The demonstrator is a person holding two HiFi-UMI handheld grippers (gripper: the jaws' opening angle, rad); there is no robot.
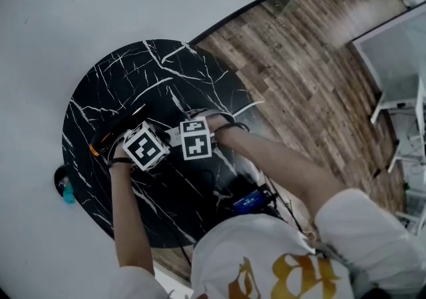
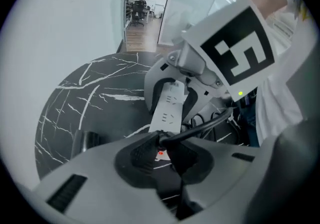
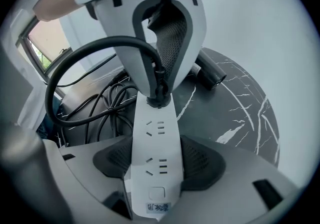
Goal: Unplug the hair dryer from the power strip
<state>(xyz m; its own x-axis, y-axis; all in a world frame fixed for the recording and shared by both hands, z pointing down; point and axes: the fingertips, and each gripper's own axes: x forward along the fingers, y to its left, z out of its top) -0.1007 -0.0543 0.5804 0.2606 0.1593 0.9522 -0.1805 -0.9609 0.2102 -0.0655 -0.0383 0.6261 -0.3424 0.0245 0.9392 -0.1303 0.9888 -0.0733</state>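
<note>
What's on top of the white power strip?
A black plug, gripped by the left gripper, sits in the end socket of the power strip. Its pins are hidden inside.

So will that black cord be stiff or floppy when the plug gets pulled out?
Probably floppy: the black cord already curves in a loose loop off the plug. It looks light, so it should just trail along. The white power strip looks stiff and should stay put, with the right gripper clamped on it.
</note>
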